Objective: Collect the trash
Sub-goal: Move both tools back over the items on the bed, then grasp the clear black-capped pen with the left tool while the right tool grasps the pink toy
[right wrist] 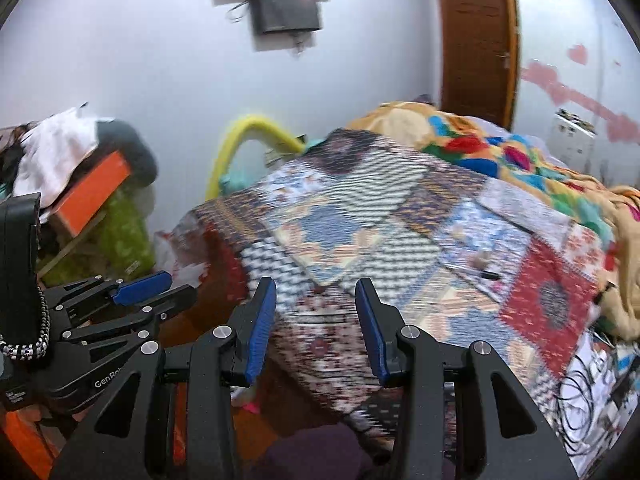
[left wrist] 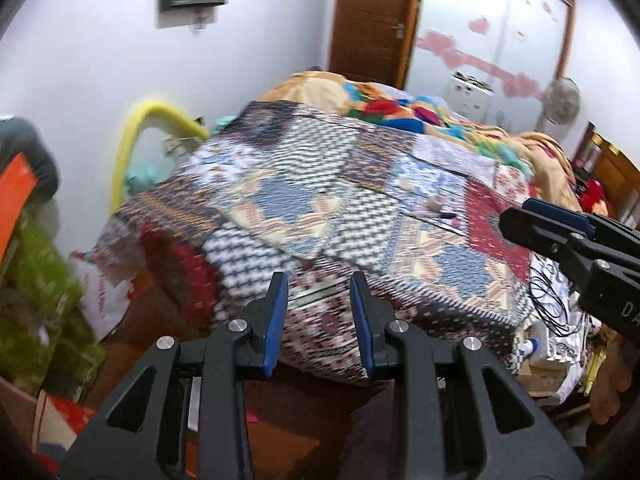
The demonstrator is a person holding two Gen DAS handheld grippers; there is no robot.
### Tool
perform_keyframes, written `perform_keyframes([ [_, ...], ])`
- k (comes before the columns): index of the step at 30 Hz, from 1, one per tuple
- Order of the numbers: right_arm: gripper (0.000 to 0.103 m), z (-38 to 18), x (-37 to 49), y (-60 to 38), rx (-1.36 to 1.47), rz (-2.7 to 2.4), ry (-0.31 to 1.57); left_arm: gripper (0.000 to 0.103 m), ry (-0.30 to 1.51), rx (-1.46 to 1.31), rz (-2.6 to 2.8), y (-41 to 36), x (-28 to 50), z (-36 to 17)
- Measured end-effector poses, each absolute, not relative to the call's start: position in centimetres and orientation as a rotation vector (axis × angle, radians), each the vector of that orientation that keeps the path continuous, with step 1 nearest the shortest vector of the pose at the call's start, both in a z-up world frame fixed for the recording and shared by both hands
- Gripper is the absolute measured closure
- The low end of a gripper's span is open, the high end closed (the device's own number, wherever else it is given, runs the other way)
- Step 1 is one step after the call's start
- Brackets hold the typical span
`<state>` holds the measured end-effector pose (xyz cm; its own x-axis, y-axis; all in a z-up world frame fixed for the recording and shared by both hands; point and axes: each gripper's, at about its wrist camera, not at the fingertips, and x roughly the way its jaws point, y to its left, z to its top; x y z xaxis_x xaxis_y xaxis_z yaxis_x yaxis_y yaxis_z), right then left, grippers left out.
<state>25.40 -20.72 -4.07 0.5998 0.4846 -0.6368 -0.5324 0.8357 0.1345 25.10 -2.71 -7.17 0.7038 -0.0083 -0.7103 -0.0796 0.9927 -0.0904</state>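
Holding both tools above the near corner of the bed (left wrist: 304, 200), I am keeping them angled downward so that each camera covers the patterned bedspread. The left tool (left wrist: 319, 322) is standing with its blue pads partly apart and nothing between them. The right tool (right wrist: 316, 326) is in the same condition: pads partly apart, gap empty. I am carrying no item in either one.

The likely trash is lying ahead of both tools, toward the right: a small pale crumpled scrap (left wrist: 435, 203) resting on the bedspread, with a dark pen-like stick (left wrist: 444, 215) just beside it. Blur is preventing me from telling whether the two are touching. In the right wrist view the same scrap (right wrist: 480, 259) is sitting forward and to the right of the pads.

I judge the moderate opening to be suited to a small, light scrap, which should crush easily under the pads. The right tool is nearer to it, so that one is the better candidate for the pick.

A white plastic bag (left wrist: 106, 300) is hanging below and left of the left tool, beside the bed; I judge it a possible receptacle, though I cannot confirm this.
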Motion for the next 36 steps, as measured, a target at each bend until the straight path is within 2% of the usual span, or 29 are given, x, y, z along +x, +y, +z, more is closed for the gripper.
perform_keyframes([
  [9, 0.065, -5.9, 30.8, -28.9, -0.004, 0.412, 0.763, 0.072, 0.887, -0.102, -0.074, -9.2, 33.8, -11.2],
  [18, 0.065, -11.3, 38.0, -34.8, 0.076, 0.307, 0.894, 0.072, 0.981, -0.076, -0.151, -13.5, 42.0, -15.9],
  [27, 0.065, -18.7, 45.5, -35.8, 0.154, 0.313, 1.031, 0.072, 1.046, -0.034, -0.210, -15.7, 49.2, -20.7],
  [36, 0.067, -24.1, 51.2, -33.0, 0.067, 0.308, 1.047, 0.072, 1.063, -0.022, -0.252, -16.4, 53.6, -24.2],
])
